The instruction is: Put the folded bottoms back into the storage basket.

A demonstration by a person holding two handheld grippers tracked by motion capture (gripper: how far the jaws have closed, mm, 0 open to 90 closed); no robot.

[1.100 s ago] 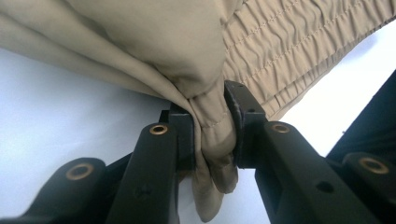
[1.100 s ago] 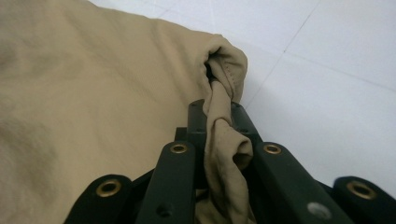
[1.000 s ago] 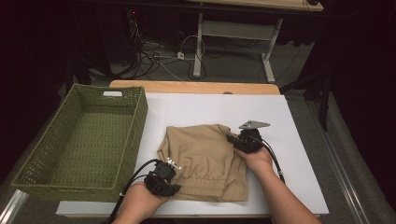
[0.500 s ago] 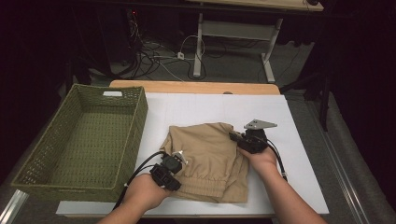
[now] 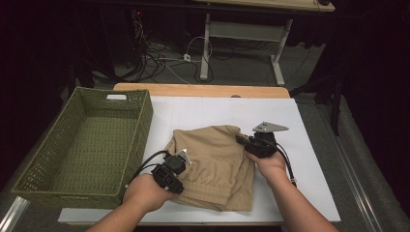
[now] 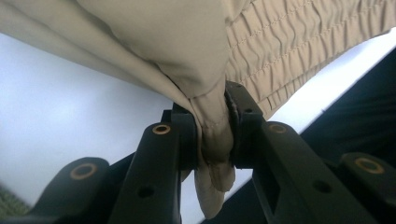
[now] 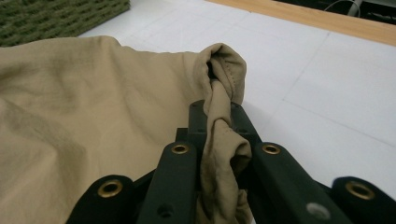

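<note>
We have the tan shorts (image 5: 212, 164) lying folded on the white table (image 5: 309, 140), roughly centre. Our left gripper (image 5: 181, 159) sits at the garment's 8 o'clock edge, jaws clamped tight on a bunched fold of fabric by the elastic waistband (image 6: 299, 51). Our right gripper (image 5: 240, 140) is at 2 o'clock, jaws pinched on a rolled hem. The green basket (image 5: 58, 159) stands just beside the shorts at 9 o'clock.

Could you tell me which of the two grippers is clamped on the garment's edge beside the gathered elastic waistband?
The left gripper: gathered waistband stitching runs beside its pinch on the tan garment.
</note>
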